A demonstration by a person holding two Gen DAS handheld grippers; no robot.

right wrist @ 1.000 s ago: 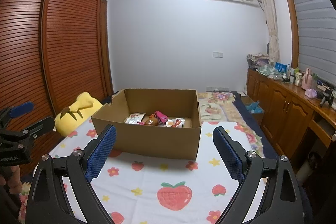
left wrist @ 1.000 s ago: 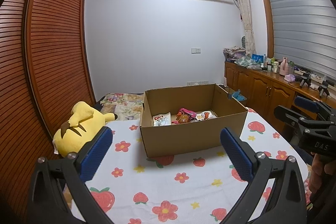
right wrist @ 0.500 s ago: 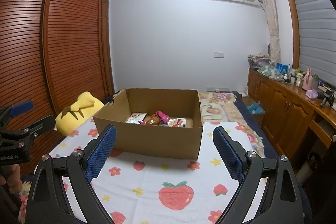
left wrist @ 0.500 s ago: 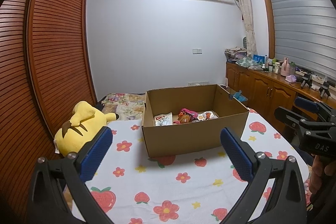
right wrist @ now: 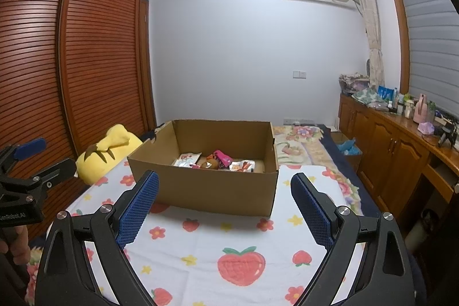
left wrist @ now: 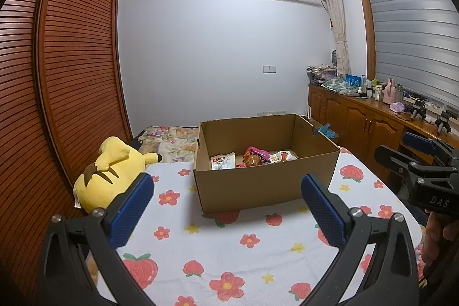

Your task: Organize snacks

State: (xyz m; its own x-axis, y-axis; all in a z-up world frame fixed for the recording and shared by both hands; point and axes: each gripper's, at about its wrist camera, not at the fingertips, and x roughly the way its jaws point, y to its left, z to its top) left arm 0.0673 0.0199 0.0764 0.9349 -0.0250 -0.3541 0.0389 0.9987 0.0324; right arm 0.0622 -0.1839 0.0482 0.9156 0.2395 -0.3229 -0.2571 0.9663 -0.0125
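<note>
Cardboard box (left wrist: pixel 266 162) stands open on the flowered cloth (left wrist: pixel 229 243), with the snacks (left wrist: pixel 252 157) lying together on its floor: a white packet at the left, a pink-and-brown item in the middle, a white-and-orange packet at the right.

Change over the last second: both cameras have tilted slightly, so the box sits a little lower in each view. Box and snacks have not shifted. No snack has been gripped or released in that interval, so the task state is unchanged.

Left gripper (left wrist: pixel 226 208): released, jaws wide apart, nothing between them, held short of the box. Right gripper (right wrist: pixel 223 208): likewise released and empty.

No loose snack shows on the cloth. This fits either snacks already gathered into the box or snacks awaiting removal and sorting; the views do not settle which.

View differences: the left view shows the whole plush (left wrist: pixel 109 171) and the right gripper's body at its right edge. The right view shows the bedding (right wrist: pixel 301 145) behind the box and the left gripper at its left edge.
</note>
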